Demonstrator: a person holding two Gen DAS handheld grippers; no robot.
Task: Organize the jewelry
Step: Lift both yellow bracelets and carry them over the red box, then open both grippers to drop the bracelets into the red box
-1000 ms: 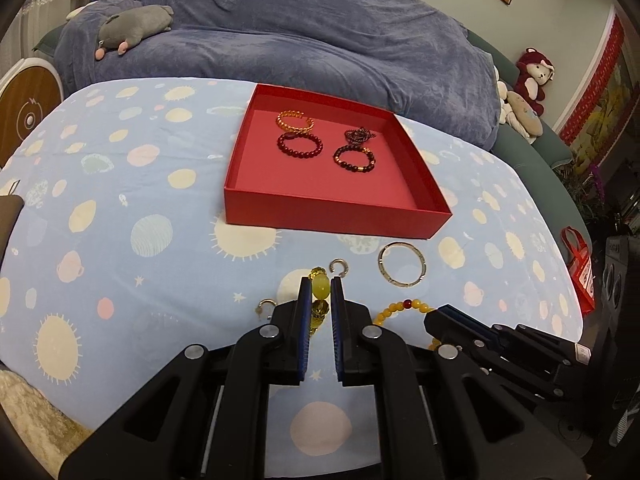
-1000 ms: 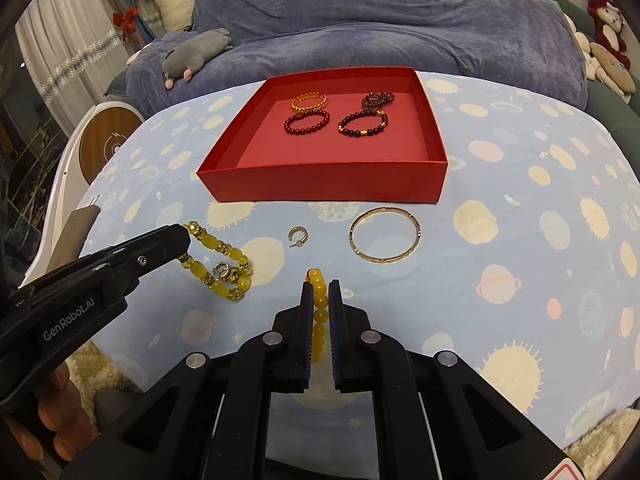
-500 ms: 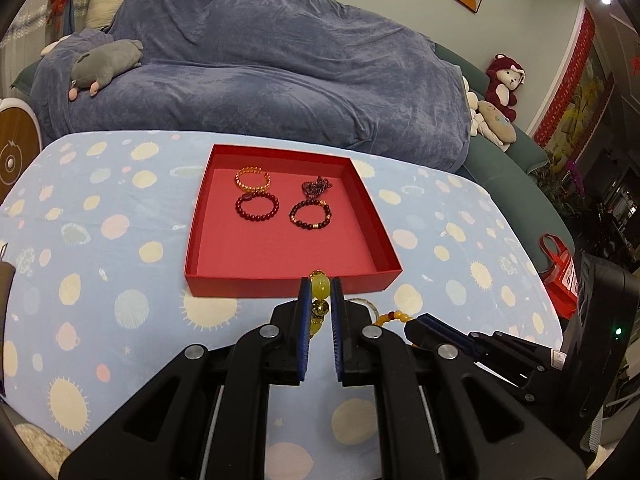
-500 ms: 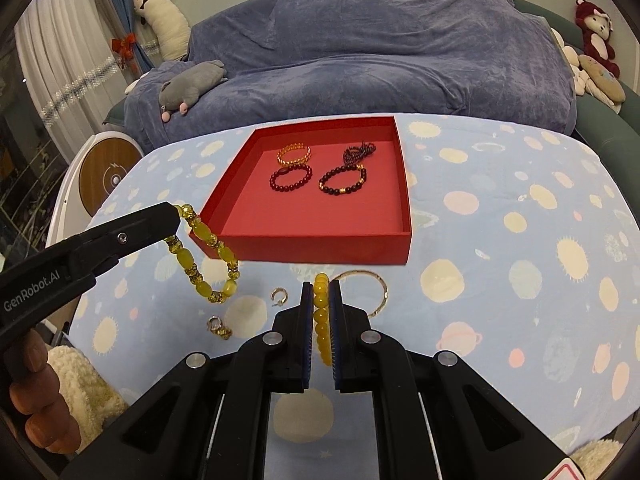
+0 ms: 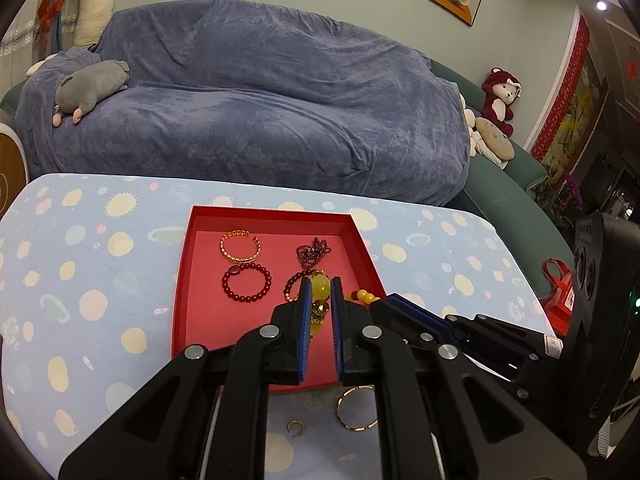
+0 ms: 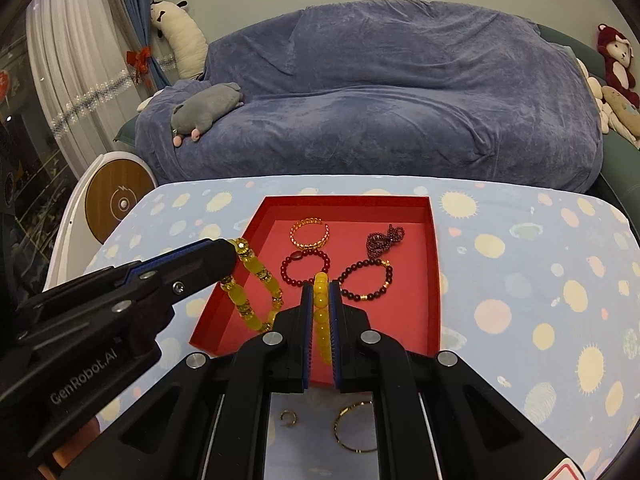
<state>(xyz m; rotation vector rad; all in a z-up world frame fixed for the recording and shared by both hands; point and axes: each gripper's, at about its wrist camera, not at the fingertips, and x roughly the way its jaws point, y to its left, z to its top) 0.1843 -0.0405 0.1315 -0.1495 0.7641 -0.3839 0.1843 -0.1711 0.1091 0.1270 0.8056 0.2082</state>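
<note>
My left gripper [image 5: 319, 286] is shut on a chunky yellow bead bracelet [image 6: 256, 280] and holds it in the air over the front left of the red tray [image 6: 434, 280]. My right gripper [image 6: 321, 288] is shut on an amber bead bracelet [image 6: 321, 312], raised over the tray's front edge. The tray holds a gold cuff [image 6: 309, 233], a dark red bead bracelet [image 6: 305, 266], a dark bead bracelet [image 6: 366, 279] and a purple chain [image 6: 384, 238]. A thin gold bangle [image 6: 354, 426] and a small ring [image 6: 288, 418] lie on the tablecloth in front of the tray.
The tray sits on a table with a light blue spotted cloth [image 6: 540, 280]. A sofa under a blue cover [image 6: 380, 100] stands behind it, with a grey plush toy [image 6: 206, 110]. A round white and wood object [image 6: 116, 202] stands at the left.
Both grippers have risen and moved forward with their bracelets, from above the cloth in front of the tray to over the tray's front part.
</note>
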